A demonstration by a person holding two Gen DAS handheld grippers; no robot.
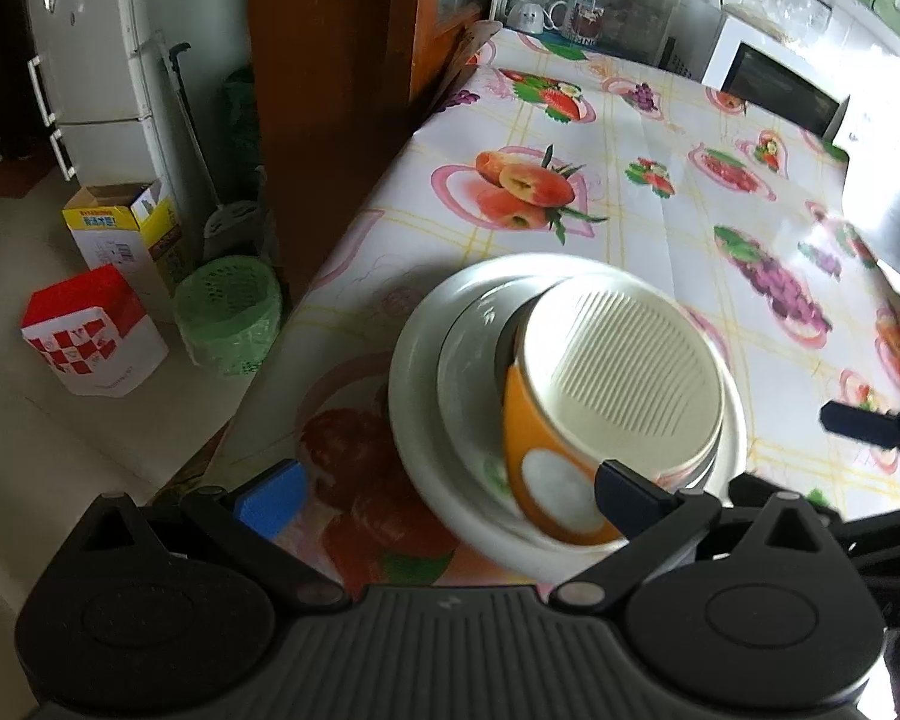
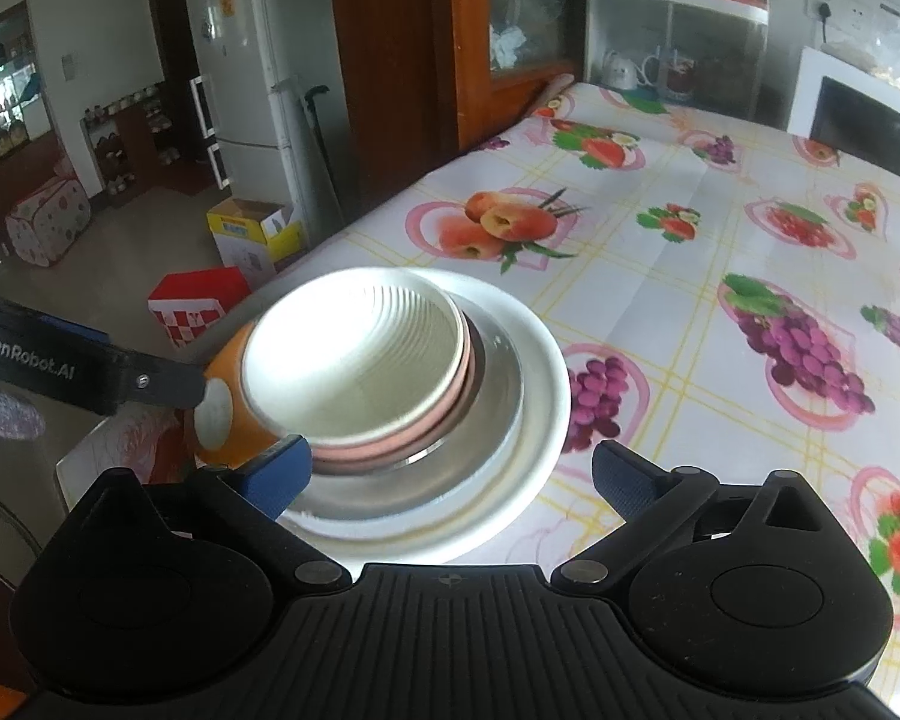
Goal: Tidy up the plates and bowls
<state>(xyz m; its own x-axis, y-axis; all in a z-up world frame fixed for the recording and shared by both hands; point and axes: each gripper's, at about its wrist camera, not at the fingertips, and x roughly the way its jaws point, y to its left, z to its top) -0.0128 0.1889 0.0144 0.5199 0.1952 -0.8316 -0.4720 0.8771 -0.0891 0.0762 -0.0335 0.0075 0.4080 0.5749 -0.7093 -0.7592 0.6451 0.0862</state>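
A stack of dishes stands near the table's left edge. A white plate [image 1: 408, 396] [image 2: 546, 372] lies at the bottom with a shiny metal dish [image 1: 468, 372] [image 2: 498, 384] in it. On that rests a pink bowl [image 2: 390, 450], and a tilted orange bowl [image 1: 540, 438] [image 2: 228, 420] with a ribbed white inside is nested on top. My left gripper [image 1: 450, 498] is open just short of the stack, its pads off the bowl. My right gripper [image 2: 450, 471] is open too, over the plate's near rim. One of the left gripper's fingers [image 2: 150, 381] reaches up to the orange bowl's side.
The table [image 1: 660, 192] wears a fruit-print cloth. At its back stand a microwave [image 1: 774, 78] and a shelf with cups [image 1: 570, 12]. On the floor to the left are a red-and-white box [image 1: 90, 330], a green basket [image 1: 228, 312] and a yellow carton [image 1: 120, 228].
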